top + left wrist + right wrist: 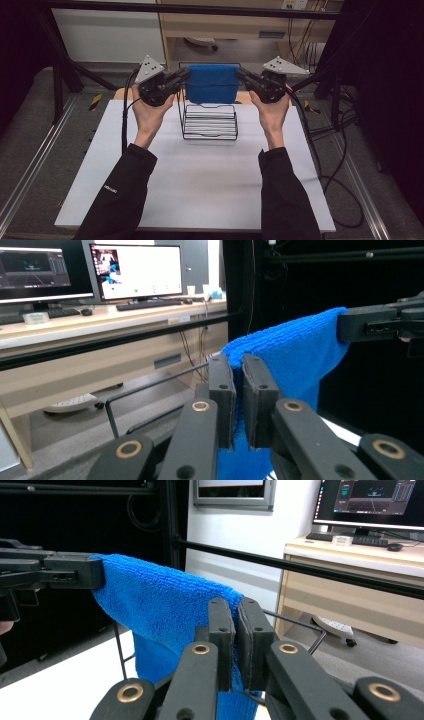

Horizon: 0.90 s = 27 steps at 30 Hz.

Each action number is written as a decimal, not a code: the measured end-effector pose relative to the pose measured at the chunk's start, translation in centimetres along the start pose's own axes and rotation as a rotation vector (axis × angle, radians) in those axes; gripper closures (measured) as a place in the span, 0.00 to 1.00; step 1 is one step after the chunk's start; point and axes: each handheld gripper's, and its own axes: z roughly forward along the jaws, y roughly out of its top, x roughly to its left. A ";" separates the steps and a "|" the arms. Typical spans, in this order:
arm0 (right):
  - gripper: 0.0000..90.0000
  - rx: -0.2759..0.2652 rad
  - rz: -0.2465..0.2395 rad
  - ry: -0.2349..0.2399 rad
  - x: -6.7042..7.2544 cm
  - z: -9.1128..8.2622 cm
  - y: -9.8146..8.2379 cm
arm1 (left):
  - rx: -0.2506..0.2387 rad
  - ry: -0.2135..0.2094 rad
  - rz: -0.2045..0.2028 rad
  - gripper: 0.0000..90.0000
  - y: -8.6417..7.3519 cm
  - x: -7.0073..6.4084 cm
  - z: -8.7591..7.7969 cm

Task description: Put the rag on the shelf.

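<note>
A white table (200, 185) spreads across the middle of the high view, its surface plain and pale, with an orange-brown strip showing along its far edge. Directly on it, towards the far side and about midway between left and right, stands a black wire rack (210, 121) with thin horizontal bars and upright end loops. The table sits on a grey floor (30, 135) where metal rails run along the left and right sides and black cables lie to the right.
</note>
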 end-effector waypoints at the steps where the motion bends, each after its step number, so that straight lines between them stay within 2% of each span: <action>1: 0.96 0.002 0.000 0.006 0.0 0.0 -0.1 | 0.002 -0.002 -0.005 0.93 0.0 0.0 0.0; 8: 0.96 0.020 -0.005 0.018 0.4 -0.2 -0.4 | 0.035 -0.002 -0.009 0.93 -0.3 0.0 -0.2; 12: 0.96 0.037 0.009 0.038 0.4 -0.3 -0.8 | 0.072 -0.021 -0.025 0.92 -0.7 0.1 -0.4; 16: 0.96 0.058 0.014 0.056 0.5 -0.4 -1.3 | 0.107 -0.018 -0.018 0.92 -1.1 0.0 -0.5; 27: 0.95 0.098 0.012 0.083 0.7 -0.5 -2.4 | 0.160 -0.031 -0.030 0.91 -2.2 -0.1 -0.8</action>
